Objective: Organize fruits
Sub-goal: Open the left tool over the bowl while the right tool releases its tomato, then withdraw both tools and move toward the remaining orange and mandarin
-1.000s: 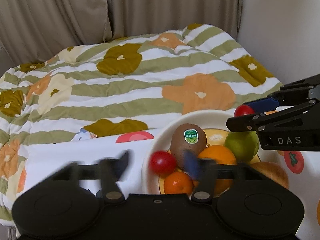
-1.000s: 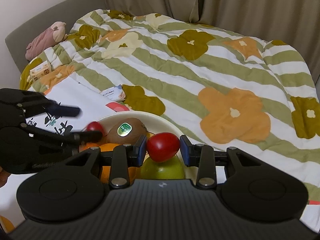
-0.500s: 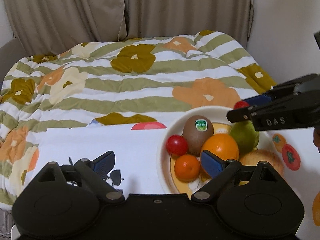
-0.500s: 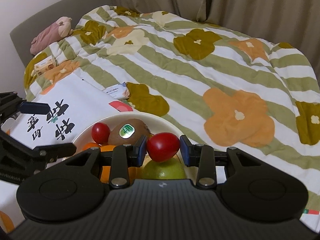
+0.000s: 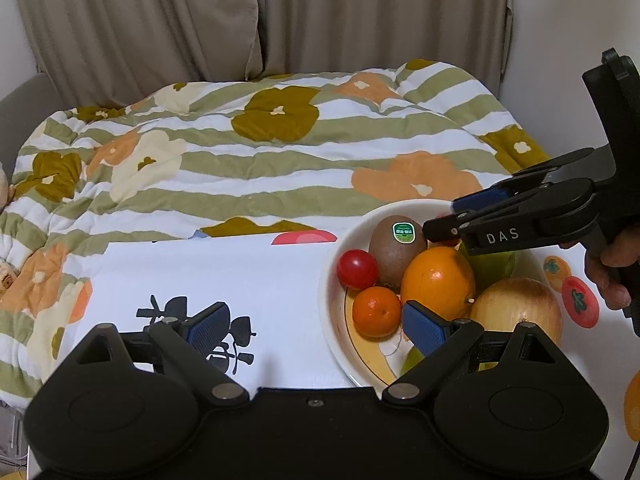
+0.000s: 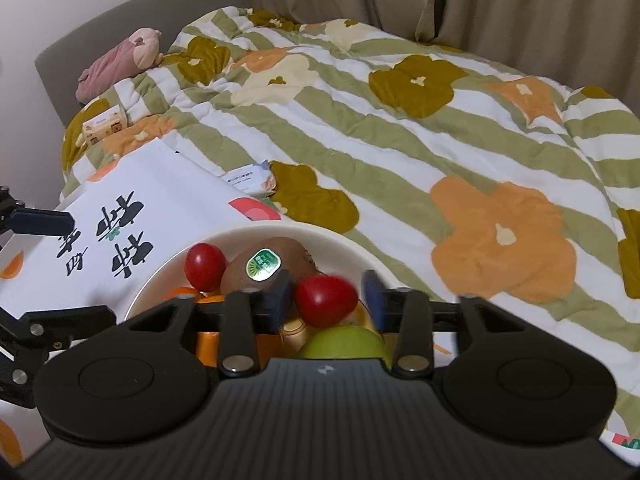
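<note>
Over the bowl, the blurred right tool seems parted around a tomato; the left tool gapes empty.

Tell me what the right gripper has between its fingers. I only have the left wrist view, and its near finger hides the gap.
Observer: A red tomato sits between the fingers of the right gripper.
Operator: Clamped or loose?
Observer: I cannot tell. The right-hand pad is blurred, and there may be a sliver of gap between it and the tomato.
Operator: What is under it?
Observer: A green fruit shows just below the tomato, inside the bowl, with the kiwi to its left.
</note>
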Demonstrator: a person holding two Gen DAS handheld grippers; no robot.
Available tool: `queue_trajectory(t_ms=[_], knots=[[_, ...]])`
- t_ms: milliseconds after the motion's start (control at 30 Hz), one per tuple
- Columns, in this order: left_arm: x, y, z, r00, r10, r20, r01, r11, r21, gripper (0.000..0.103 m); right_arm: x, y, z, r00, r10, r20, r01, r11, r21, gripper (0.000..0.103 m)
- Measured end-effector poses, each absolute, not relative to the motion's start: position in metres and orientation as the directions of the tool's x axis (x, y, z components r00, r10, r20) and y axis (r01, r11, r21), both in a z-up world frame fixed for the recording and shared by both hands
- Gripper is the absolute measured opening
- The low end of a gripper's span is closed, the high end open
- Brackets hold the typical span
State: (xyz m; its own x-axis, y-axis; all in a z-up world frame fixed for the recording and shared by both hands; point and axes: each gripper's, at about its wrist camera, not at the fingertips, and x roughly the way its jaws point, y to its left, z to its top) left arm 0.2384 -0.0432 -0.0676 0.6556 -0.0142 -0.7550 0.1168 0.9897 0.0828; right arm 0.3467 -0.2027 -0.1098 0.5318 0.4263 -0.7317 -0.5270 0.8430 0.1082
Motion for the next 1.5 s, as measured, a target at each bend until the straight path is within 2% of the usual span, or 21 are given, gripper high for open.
queue_trajectory(t_ms=[33, 100, 400, 933, 1267, 1500], knots=[[0.237, -0.044, -0.068, 0.657, -0.010, -0.754, 0.115, 0.989, 0.088, 0.095, 0.346, -0.203, -0.109, 0.547, 0.415, -0.727, -0.514, 0.852, 0.099, 0.089], [0.235, -0.045, -0.067, 0.659, -0.005, -0.752, 0.114, 0.989, 0.094, 0.095, 0.342, -0.206, -0.107, 0.580, 0.400, -0.710, -0.491, 0.867, 0.087, 0.100], [0.224, -0.047, -0.064, 0.668, -0.004, -0.744, 0.110, 0.990, 0.093, 0.095, 0.329, -0.214, -0.101, 0.598, 0.365, -0.713, -0.464, 0.884, 0.063, 0.100], [0.186, -0.038, -0.031, 0.731, -0.009, -0.683, 0.096, 0.991, 0.090, 0.095, 0.282, -0.229, -0.055, 0.667, 0.329, -0.668, -0.400, 0.915, 0.052, 0.100], [0.142, -0.026, -0.009, 0.777, -0.023, -0.629, 0.096, 0.992, 0.083, 0.095, 0.220, -0.228, -0.021, 0.731, 0.273, -0.626, -0.346, 0.938, 0.006, 0.100], [0.107, -0.021, 0.001, 0.800, -0.065, -0.596, 0.123, 0.991, 0.057, 0.096, 0.168, -0.229, -0.004, 0.760, 0.235, -0.606, -0.269, 0.963, 0.036, 0.100]])
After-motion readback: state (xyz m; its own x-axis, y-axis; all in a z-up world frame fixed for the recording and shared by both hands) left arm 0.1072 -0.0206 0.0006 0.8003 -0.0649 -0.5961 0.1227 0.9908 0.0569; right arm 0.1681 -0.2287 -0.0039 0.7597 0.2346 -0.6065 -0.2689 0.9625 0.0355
